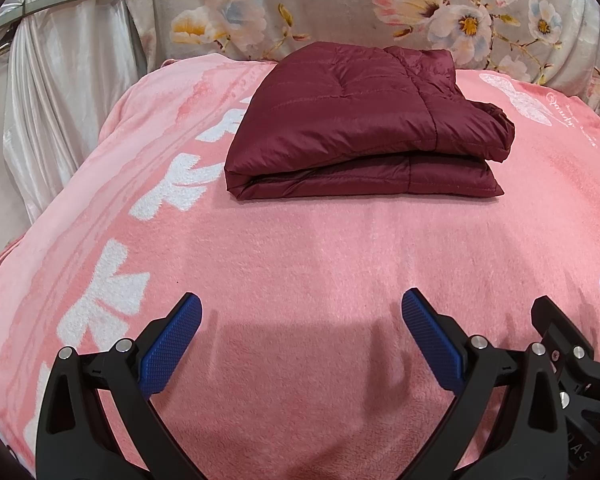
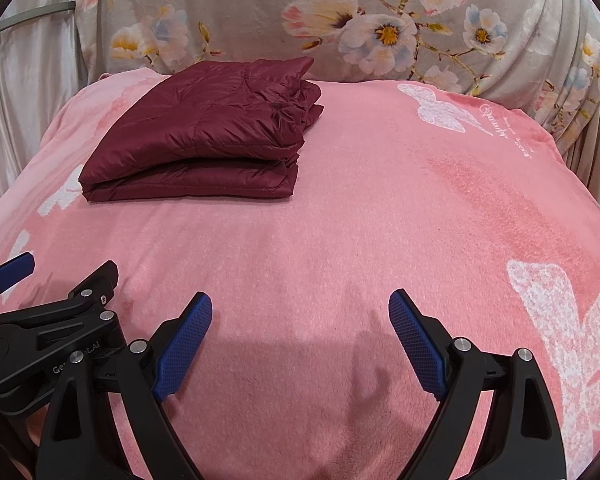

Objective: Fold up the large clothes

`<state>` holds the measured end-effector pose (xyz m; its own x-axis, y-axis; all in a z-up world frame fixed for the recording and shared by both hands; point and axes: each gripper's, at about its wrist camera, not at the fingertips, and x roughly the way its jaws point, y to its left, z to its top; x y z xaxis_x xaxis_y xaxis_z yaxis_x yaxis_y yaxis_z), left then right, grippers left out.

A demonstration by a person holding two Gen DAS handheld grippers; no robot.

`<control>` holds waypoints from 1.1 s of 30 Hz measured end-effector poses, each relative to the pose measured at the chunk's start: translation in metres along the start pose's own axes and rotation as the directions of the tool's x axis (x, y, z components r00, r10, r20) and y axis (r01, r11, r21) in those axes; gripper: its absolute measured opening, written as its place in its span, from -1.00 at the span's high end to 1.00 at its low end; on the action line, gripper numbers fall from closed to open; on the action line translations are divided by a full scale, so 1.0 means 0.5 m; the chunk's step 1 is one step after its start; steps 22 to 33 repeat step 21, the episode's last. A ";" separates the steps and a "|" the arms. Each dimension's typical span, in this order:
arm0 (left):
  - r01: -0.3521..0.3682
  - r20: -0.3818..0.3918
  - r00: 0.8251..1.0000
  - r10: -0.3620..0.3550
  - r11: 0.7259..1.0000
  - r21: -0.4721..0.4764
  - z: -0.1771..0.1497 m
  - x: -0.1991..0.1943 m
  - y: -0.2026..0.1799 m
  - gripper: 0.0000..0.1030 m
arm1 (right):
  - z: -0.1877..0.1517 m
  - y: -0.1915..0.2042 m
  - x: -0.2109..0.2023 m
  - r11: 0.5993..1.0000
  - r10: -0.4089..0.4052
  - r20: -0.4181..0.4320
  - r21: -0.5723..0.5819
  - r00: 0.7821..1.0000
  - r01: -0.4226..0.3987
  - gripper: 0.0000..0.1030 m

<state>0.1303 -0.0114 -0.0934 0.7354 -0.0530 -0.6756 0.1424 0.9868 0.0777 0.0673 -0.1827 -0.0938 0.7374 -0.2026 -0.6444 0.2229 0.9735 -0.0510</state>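
blanket script: too small to read | jacket inner layers: hidden in folds

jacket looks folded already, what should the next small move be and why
Probably just keep both grippers back and finish. The maroon jacket lies in a compact folded stack on the pink blanket, and the left gripper and right gripper are open, empty and well short of it.

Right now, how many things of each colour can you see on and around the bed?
Maroon: 1, jacket, folded
Pink: 1, blanket
Floral grey: 1, cover
White: 1, curtain
Black and blue: 2, left tool, right tool, both open
Total: 6
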 end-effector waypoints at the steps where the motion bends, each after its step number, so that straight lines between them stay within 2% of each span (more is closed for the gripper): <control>1: 0.000 0.000 1.000 0.000 1.000 0.000 0.001 -0.001 0.000 -0.90 | 0.000 0.000 0.000 1.000 0.000 0.000 0.000 1.000 0.000 -0.70; 33: -0.007 0.004 1.000 0.007 1.000 0.002 0.002 -0.005 0.001 -0.86 | 0.000 0.000 0.001 1.000 0.000 0.000 -0.001 1.000 0.000 -0.70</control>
